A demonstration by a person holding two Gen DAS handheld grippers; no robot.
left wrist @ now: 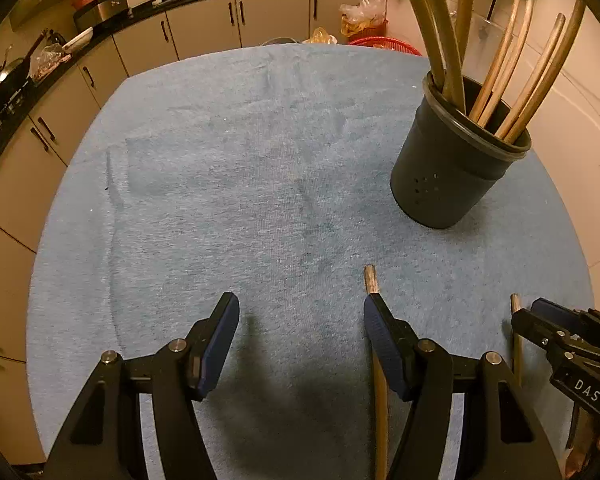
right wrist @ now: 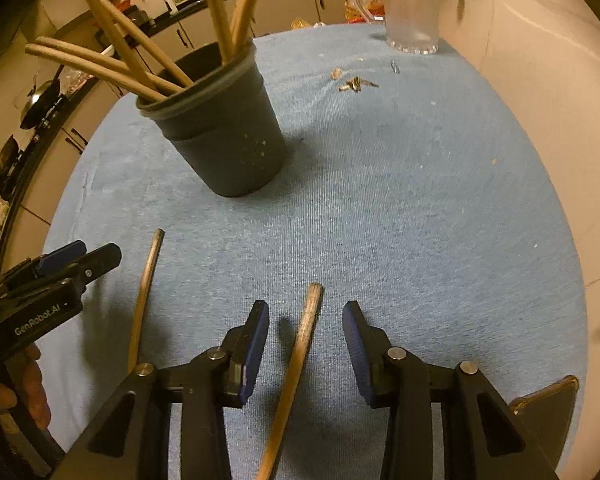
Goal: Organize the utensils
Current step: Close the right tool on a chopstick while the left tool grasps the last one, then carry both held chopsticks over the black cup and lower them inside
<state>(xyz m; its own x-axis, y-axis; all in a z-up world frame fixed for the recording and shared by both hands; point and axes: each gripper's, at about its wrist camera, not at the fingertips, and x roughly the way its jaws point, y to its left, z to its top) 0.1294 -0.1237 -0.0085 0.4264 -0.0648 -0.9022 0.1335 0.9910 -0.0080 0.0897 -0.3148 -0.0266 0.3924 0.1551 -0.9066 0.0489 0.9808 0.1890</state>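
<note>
A dark round utensil holder stands on the blue cloth with several chopsticks upright in it. Two loose chopsticks lie on the cloth. One lies just right of my left gripper's right finger. The other lies between the fingers of my right gripper. My left gripper is open and empty above the cloth. My right gripper is open, its jaws either side of the chopstick without touching it. The right gripper also shows in the left wrist view.
The blue cloth covers a round table. A clear glass jug stands at the far edge, with small metal bits near it. A dark object lies at the near right. Kitchen cabinets and a counter run behind.
</note>
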